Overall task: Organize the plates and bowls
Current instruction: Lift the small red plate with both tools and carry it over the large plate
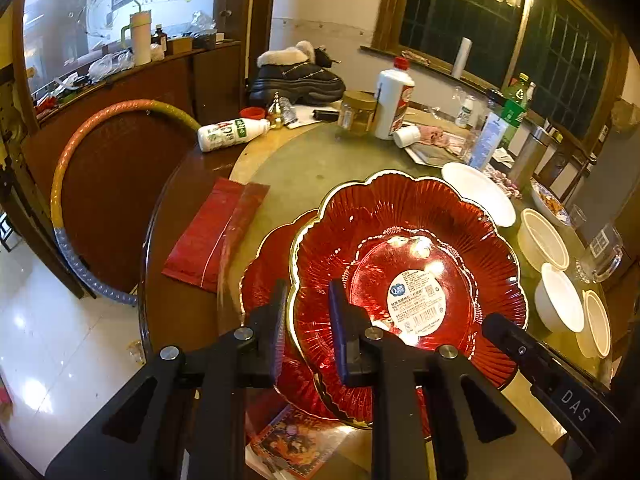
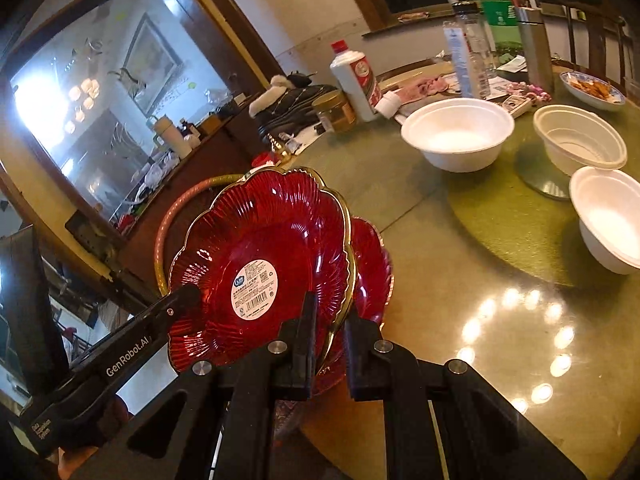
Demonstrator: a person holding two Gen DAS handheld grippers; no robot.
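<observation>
A red glass plate with a gold scalloped rim and a white label (image 1: 408, 264) (image 2: 260, 268) is held above a second red plate (image 1: 264, 276) (image 2: 370, 276) on the round table. My left gripper (image 1: 308, 312) pinches the top plate's rim on one side. My right gripper (image 2: 330, 328) pinches the rim on the other side; its finger shows in the left wrist view (image 1: 516, 344). White bowls (image 2: 458, 136) (image 2: 580, 140) (image 2: 612, 216) stand on the green turntable (image 2: 500, 208).
Bottles (image 1: 390, 98), a jar (image 1: 356, 112), a glass mug (image 1: 600, 252), a dish of food (image 2: 594, 90) and clutter crowd the far table. A red packet (image 1: 208, 232) lies left of the plates. A chair back (image 1: 100, 184) stands at the left edge.
</observation>
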